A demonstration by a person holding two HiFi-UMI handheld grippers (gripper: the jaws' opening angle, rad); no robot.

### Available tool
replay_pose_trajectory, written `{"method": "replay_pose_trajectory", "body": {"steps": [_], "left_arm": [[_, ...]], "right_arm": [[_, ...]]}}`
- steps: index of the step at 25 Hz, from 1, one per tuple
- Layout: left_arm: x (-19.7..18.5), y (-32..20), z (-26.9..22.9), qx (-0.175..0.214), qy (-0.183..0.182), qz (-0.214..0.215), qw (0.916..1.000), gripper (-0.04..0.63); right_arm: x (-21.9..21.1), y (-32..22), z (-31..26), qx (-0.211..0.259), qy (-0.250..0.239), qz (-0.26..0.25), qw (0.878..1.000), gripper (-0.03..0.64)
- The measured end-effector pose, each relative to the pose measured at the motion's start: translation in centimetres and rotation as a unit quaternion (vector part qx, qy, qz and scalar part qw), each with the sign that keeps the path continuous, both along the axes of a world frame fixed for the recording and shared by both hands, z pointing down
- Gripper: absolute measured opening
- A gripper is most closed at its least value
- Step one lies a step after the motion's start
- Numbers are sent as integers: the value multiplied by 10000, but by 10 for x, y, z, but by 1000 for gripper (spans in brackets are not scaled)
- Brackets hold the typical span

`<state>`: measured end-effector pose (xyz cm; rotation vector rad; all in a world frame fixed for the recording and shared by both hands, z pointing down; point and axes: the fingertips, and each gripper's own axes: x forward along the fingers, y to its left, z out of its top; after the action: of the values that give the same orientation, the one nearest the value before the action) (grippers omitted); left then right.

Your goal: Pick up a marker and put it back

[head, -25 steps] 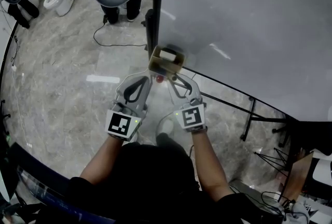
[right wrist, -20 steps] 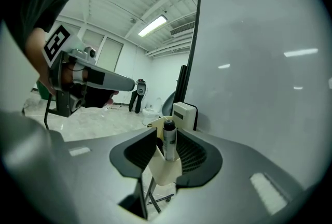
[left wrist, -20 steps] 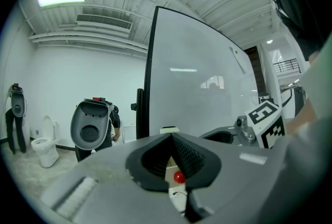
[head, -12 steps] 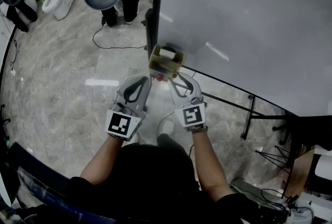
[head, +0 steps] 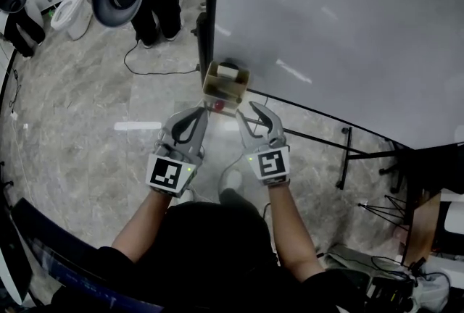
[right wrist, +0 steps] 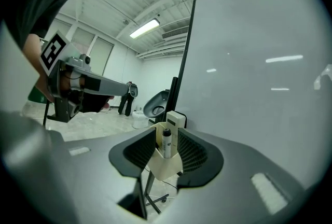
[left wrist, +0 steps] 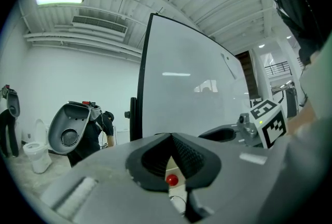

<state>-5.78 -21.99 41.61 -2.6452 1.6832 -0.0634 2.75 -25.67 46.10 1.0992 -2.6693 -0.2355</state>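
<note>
**Beneath the whiteboard's corner: marker upright in its box**

At 12 o'clock from both hands, a small tan box (head: 221, 90) of folded cardboard hung on the lower corner of a glossy whiteboard (head: 341, 29) with a black frame edge. The marker (right wrist: 166, 144) stood upright inside the box, a slim pale barrel under a dark cap. A white rectangular block (head: 228, 72) sat just behind it on the board side. At 6 o'clock of the box a small red round thing (head: 219, 106) showed; what it belonged to could not be told.

The right hand-held gripper (right wrist: 168, 134) had just been opening its jaws. They stood wide, the ribbed black pads pressing on nothing. Box and marker lay beyond the gap, in line with it.

The left hand-held gripper (left wrist: 171, 140) was at 9 o'clock of the right one. Its ribbed pads met at the tips in a narrow wedge and held nothing. The red thing showed through the slit beneath them.

Both gripper bodies were smooth grey plastic, each carrying a cube of black-and-white square markers. Underfoot, the marbled grey stone floor (head: 87, 138) had a dull shine.
</note>
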Motion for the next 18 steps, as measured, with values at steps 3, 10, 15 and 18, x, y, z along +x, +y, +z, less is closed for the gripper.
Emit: {"method": "replay_pose_trajectory", "body": {"steps": [3, 10, 15, 18], "left_arm": [[3, 6, -5, 59, -5, 115, 9999, 5], [9, 20, -13, 182, 20, 391, 9991, 5], [9, 31, -21, 276, 17, 543, 9981, 5], [7, 36, -25, 321, -4, 605, 9977, 5]], "right_arm": [[5, 10, -8, 27, -134, 132, 9998, 138], [9, 36, -30, 201, -301, 319, 9988, 87], [9, 57, -42, 306, -429, 381, 9979, 36], [7, 67, -48, 312, -495, 422, 9974, 21]]}}
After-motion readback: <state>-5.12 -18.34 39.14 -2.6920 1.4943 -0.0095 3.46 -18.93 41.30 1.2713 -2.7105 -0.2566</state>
